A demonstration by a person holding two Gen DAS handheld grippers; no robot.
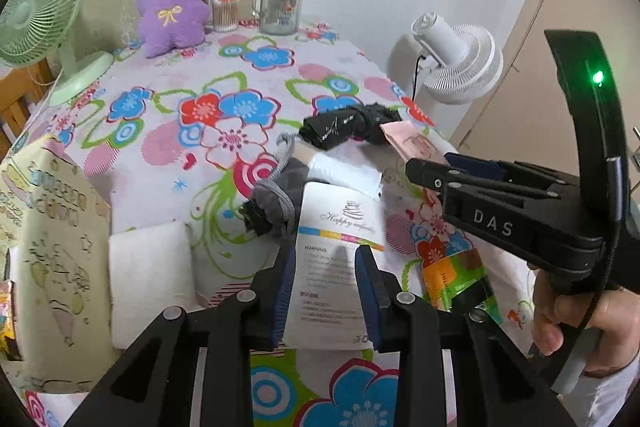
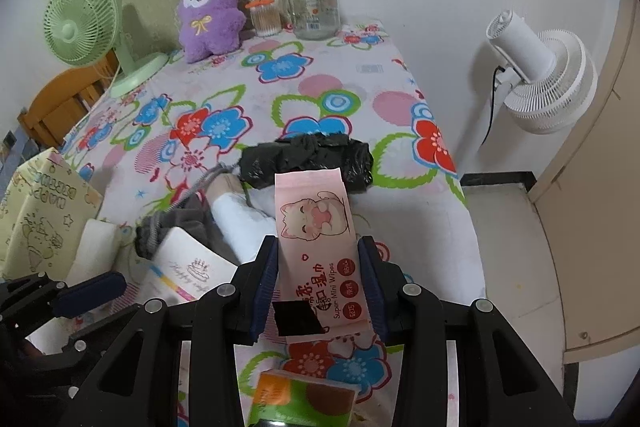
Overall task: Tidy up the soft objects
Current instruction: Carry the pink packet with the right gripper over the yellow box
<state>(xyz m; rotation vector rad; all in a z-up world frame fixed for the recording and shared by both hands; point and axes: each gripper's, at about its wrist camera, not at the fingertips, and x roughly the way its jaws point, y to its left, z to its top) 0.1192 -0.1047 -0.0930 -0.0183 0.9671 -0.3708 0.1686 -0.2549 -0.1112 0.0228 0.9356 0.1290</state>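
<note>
Holding things up, both jaws squeeze: left gripper (image 1: 324,291) pinches the white pack (image 1: 334,247), right gripper (image 2: 318,283) the wipes (image 2: 320,239). Thin packs could slip and drop onto the tabletop (image 1: 160,147).

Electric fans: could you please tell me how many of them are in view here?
2. A pale green plastic desk fan stands on the flowered tablecloth at the far left corner; a white round fan stands off the table's right side by the wall. Others may be out of view.
</note>
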